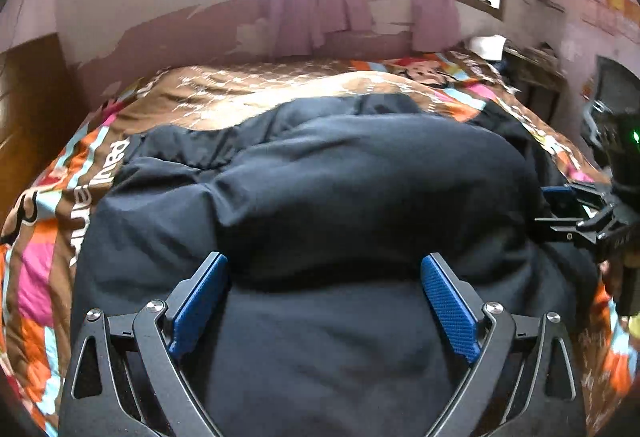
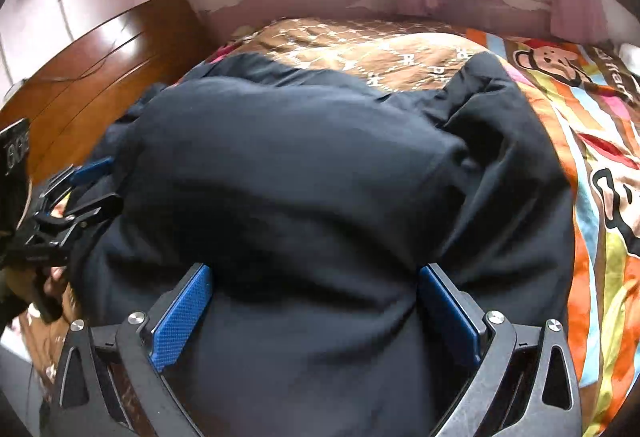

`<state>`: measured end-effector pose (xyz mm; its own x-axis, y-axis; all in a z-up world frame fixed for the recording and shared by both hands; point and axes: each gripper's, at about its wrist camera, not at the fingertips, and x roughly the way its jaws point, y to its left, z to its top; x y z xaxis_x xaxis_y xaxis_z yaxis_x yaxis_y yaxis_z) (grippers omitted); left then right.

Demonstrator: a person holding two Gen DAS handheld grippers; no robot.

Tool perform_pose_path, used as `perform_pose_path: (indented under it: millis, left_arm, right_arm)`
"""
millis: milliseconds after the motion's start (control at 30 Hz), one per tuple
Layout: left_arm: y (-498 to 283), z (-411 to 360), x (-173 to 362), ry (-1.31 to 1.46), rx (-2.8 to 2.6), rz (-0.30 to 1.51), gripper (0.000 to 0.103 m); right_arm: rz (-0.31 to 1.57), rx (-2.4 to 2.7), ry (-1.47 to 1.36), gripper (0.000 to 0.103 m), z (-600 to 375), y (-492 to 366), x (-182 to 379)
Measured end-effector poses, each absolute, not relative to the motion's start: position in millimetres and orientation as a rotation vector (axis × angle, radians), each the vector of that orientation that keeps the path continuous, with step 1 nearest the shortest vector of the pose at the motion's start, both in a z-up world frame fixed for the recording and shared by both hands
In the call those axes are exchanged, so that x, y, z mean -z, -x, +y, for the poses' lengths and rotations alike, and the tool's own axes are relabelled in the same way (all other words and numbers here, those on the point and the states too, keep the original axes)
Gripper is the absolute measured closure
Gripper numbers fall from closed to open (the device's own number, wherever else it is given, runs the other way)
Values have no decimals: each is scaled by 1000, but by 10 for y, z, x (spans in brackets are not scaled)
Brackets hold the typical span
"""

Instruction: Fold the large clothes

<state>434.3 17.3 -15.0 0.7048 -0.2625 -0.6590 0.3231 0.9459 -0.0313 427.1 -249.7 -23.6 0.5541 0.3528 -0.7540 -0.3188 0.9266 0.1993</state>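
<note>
A large dark navy garment (image 1: 360, 173) lies on the bed, its near part folded over into a thick rounded roll; it also fills the right wrist view (image 2: 304, 157). My left gripper (image 1: 324, 265) is open, its blue pads (image 1: 200, 301) wide apart just above the near part of the garment, holding nothing. My right gripper (image 2: 316, 273) is open too, its pads (image 2: 180, 321) spread over the near edge of the cloth. Each gripper shows in the other's view: the right one at the right edge (image 1: 560, 205), the left one at the left edge (image 2: 88, 177).
The bed carries a bright cartoon-print cover (image 2: 592, 141) with a brown patterned blanket (image 1: 256, 93) beyond the garment. A wooden headboard (image 2: 88, 77) stands at the left. Pink curtains (image 1: 320, 5) hang under a bright window. A cluttered side table (image 1: 528, 65) stands at the far right.
</note>
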Motion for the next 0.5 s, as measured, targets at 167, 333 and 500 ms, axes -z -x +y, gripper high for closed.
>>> perform_pose_path:
  millis: [167,333,500]
  left_arm:
    - [-4714,262,105,-84,269,770,8]
    - [-5018,330,154,-38,236,819,6]
    - [-5208,506,204,39,208,819,6]
  right_arm:
    - [925,-376,-101,0,-2600,-4608,297]
    - [914,-321,-84,0,-2657,-4893,305]
    - [925,-350,-105,0,-2798,-5202,427]
